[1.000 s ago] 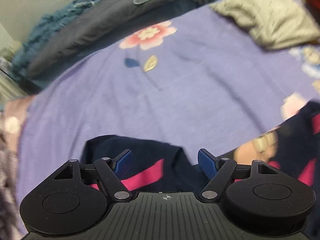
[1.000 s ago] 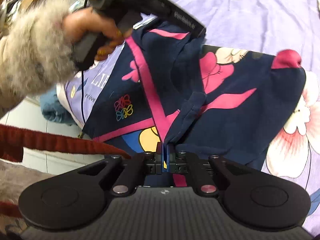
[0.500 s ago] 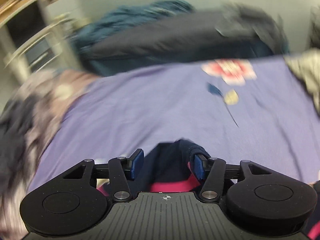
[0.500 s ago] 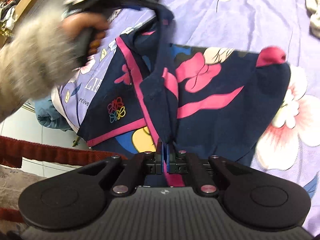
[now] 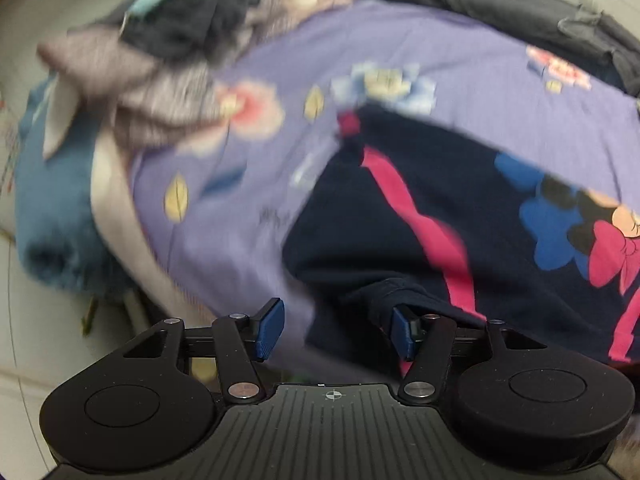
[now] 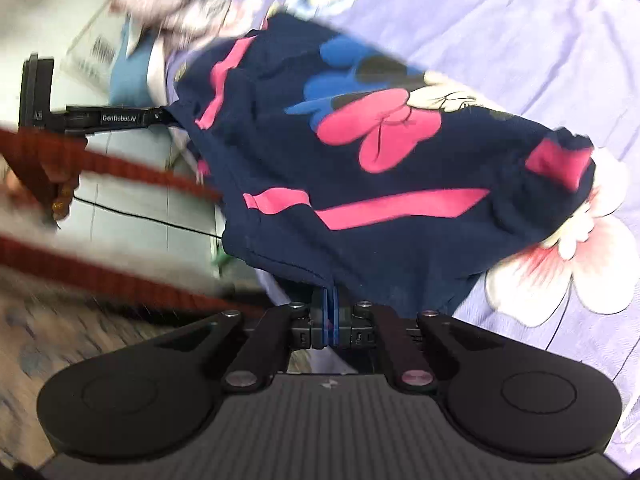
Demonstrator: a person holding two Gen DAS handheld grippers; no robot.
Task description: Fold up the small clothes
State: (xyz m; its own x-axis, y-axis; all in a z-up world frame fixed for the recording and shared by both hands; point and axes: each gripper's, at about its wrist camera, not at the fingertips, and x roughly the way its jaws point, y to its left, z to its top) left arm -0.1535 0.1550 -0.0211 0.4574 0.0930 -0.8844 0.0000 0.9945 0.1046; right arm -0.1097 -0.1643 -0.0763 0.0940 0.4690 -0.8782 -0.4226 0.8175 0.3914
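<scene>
A small navy garment [image 5: 420,208] with pink stripes and a cartoon mouse print lies on the purple flowered bedsheet [image 5: 460,64]. My left gripper [image 5: 338,330] is open at the garment's near edge, and a fold of the cloth rests against its right fingertip [image 5: 402,332]. In the right wrist view the same garment [image 6: 360,184] is spread out, and my right gripper [image 6: 330,314] is shut on its near hem. The left gripper [image 6: 132,118] shows there from the side, at the garment's left corner.
A heap of grey, dark and teal clothes [image 5: 168,40] lies at the bed's far left. A dark blanket [image 5: 500,0] runs along the back. A blue cloth [image 5: 52,200] hangs over the bed's left edge above the pale floor [image 6: 132,200].
The left gripper has swung left and down toward the bed's edge and now stands wider open. The garment has been turned, print side up. The right gripper stays shut on the hem.
</scene>
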